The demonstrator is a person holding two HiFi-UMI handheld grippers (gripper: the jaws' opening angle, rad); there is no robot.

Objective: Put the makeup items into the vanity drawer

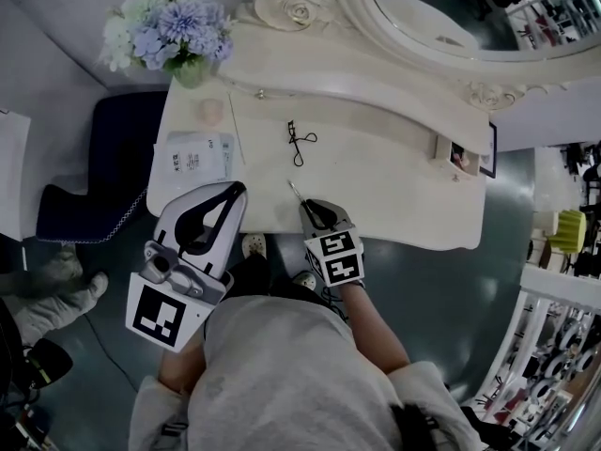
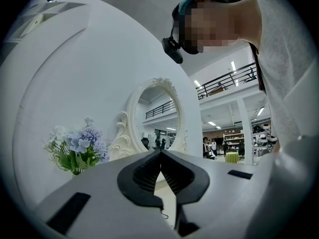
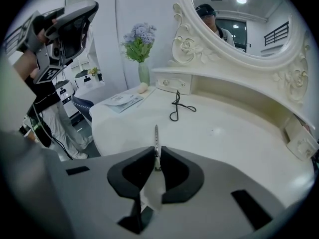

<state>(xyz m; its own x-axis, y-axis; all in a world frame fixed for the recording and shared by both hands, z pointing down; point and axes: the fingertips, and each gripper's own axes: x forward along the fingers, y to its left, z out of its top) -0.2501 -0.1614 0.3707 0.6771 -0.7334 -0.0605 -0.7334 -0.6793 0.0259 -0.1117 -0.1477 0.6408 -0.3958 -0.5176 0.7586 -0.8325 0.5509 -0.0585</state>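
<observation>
Black eyelash curler [image 1: 298, 145] beyond thin metal tool [image 3: 156, 136], flowers [image 1: 178, 22], leaflet [image 1: 192, 156] at left

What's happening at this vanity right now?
A person works at a white vanity with a gripper in each hand. The right gripper is shut on a thin metal tool near the tabletop's front edge. The left gripper is shut and empty, raised alongside. An eyelash curler and some packets lie on the top; a small drawer at the right looks open.
</observation>
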